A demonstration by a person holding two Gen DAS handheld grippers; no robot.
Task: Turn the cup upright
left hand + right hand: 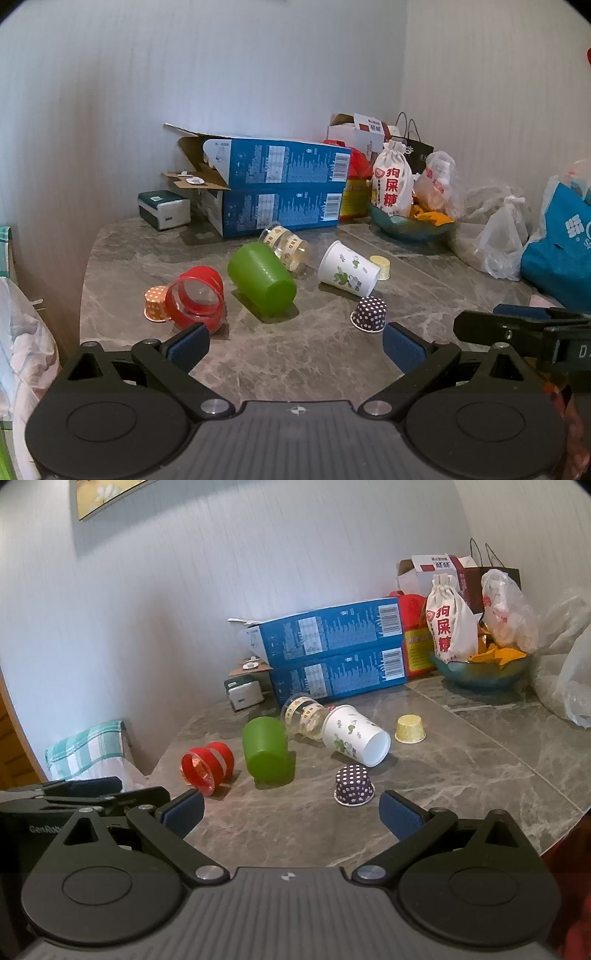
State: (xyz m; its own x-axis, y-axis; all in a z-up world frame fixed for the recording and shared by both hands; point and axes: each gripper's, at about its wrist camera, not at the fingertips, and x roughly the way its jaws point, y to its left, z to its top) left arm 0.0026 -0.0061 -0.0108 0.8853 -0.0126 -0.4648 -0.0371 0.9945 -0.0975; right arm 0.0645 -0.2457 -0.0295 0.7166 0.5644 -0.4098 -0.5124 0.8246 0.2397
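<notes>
Several cups lie on the grey marble table [295, 354]. A green cup [262, 282] [266, 751], a red cup [195, 301] [207, 766], a clear cup [286, 243] [304, 716] and a white printed paper cup [347, 267] [354, 734] lie on their sides. A dark dotted small cup [369, 313] [354, 785] and a yellow small cup [380, 266] [410, 729] stand upside down. An orange dotted small cup [155, 303] lies behind the red one. My left gripper [295, 345] and right gripper [291, 812] are open and empty, short of the cups.
Two stacked blue boxes [280, 184] and a tissue pack [164, 208] stand at the back. A blue bowl [410, 223] with a white drawstring bag [392, 181], plastic bags [498, 236] and a blue bag [561, 240] crowd the right. A checked cloth [85, 749] lies off the left edge.
</notes>
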